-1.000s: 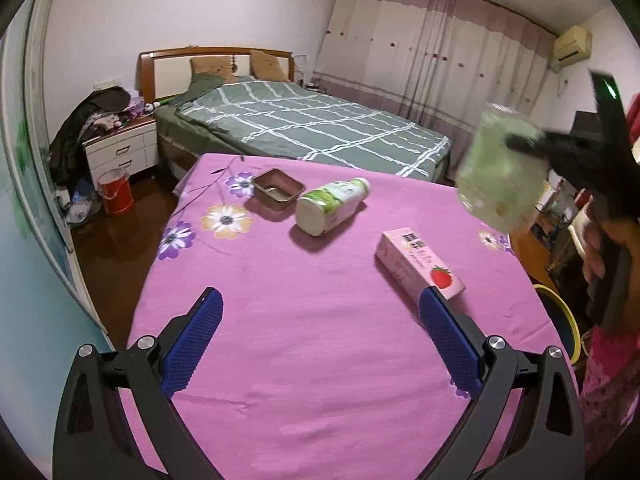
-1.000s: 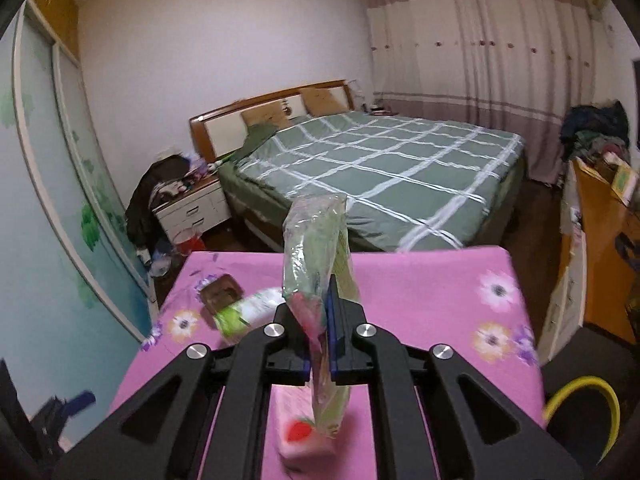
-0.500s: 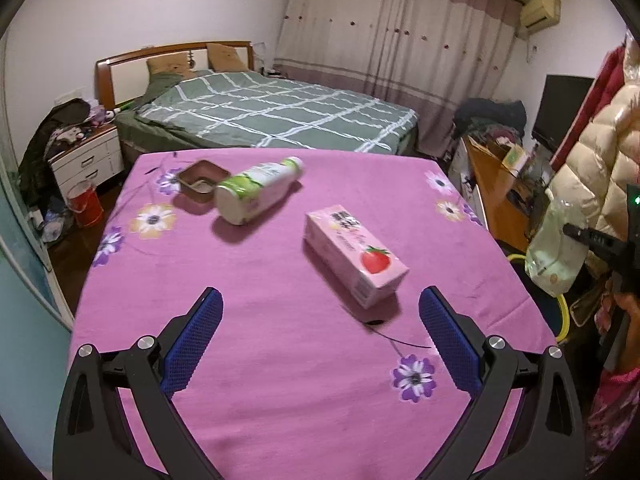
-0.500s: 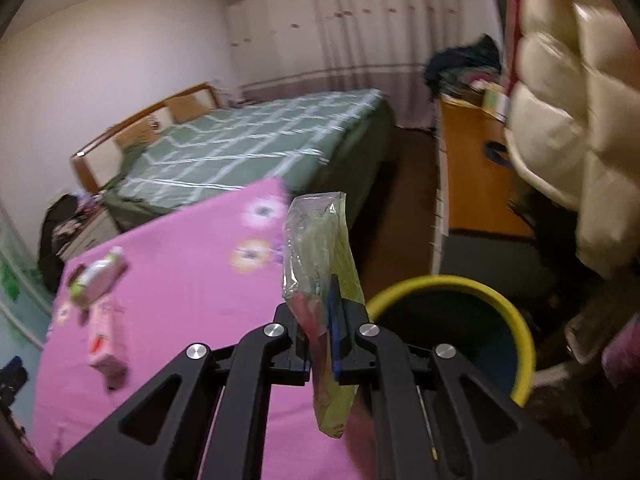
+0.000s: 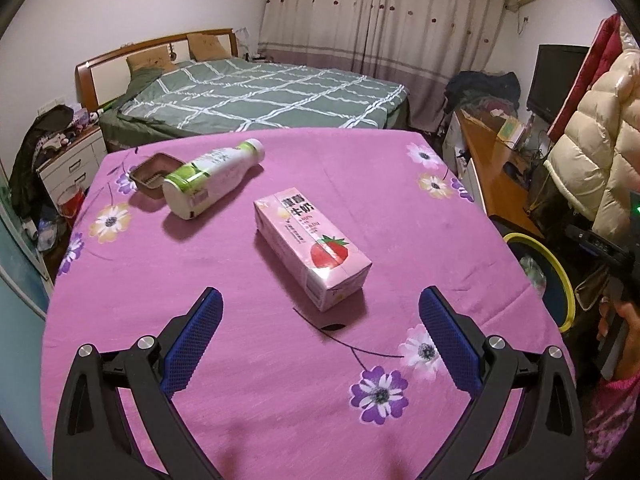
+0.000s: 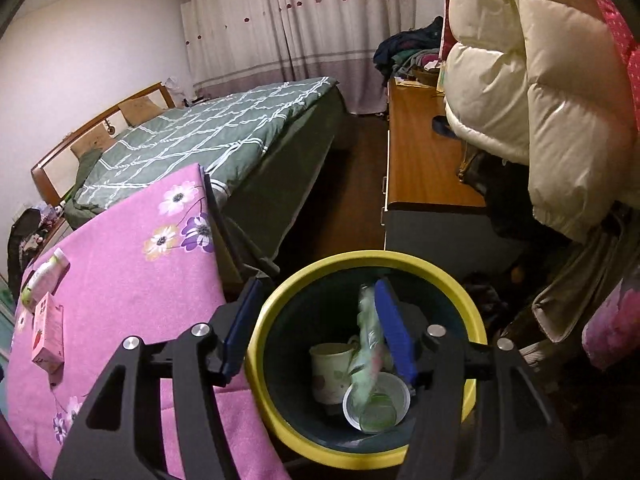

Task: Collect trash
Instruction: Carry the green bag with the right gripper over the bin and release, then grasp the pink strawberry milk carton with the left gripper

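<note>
My left gripper [image 5: 320, 336] is open and empty, low over the pink flowered tablecloth [image 5: 240, 380]. A pink strawberry milk carton [image 5: 310, 246] lies just ahead of it, between the fingers' line. A white and green bottle [image 5: 212, 180] lies on its side further back left, by a small brown tray [image 5: 150, 170]. My right gripper [image 6: 320, 328] is open above the yellow-rimmed bin [image 6: 280, 316]. A green plastic wrapper [image 6: 368, 340] drops free beside the right finger into the bin, onto paper cups [image 6: 332, 368].
A bed with a green checked cover [image 5: 256, 96] stands behind the table. A wooden desk [image 6: 420, 160] and hanging puffy coats [image 6: 540, 100] are to the right of the bin. The table edge [image 6: 218, 280] lies beside the bin's left.
My right gripper swung from the table to over the bin and opened, letting the green wrapper go. My left gripper moved closer to the carton.
</note>
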A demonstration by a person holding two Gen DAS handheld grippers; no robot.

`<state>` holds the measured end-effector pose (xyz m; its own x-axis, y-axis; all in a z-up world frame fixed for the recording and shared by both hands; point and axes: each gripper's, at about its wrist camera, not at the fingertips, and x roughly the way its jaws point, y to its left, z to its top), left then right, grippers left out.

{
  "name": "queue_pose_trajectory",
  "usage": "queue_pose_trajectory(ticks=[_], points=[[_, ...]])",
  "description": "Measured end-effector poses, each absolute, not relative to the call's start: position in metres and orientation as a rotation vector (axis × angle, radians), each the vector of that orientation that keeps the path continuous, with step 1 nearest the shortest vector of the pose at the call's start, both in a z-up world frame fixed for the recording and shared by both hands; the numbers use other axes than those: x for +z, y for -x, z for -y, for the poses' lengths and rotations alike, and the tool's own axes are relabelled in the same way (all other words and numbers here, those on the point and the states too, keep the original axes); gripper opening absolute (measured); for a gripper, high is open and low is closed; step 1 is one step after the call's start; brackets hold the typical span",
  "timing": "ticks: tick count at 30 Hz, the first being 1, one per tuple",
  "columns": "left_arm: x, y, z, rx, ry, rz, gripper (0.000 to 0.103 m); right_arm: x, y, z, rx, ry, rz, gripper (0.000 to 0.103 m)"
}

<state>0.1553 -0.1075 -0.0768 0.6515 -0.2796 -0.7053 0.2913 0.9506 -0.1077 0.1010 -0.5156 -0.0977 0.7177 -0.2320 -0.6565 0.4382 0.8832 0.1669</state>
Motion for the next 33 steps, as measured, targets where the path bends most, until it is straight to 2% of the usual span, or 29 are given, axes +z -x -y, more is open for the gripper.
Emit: queue_pose_trajectory(ticks=[18,26,33], points=[[-0.114,-0.24,0.146,-0.178,0.033,-0.918,0.096,-0.1,-0.112,0.515,-0.33,-0.339,-0.695,0.056],[-0.125,-0.266,0.148,-0.122,0.027,-0.96,0.076,-0.103,-0.116,0.514,-0.317,-0.339,-0.705,0.056],[-0.135,-0.275,0.149,-0.13,-0.003,-0.985,0.063,-0.105,-0.116,0.515,-0.317,-0.342,-0.712,0.056]])
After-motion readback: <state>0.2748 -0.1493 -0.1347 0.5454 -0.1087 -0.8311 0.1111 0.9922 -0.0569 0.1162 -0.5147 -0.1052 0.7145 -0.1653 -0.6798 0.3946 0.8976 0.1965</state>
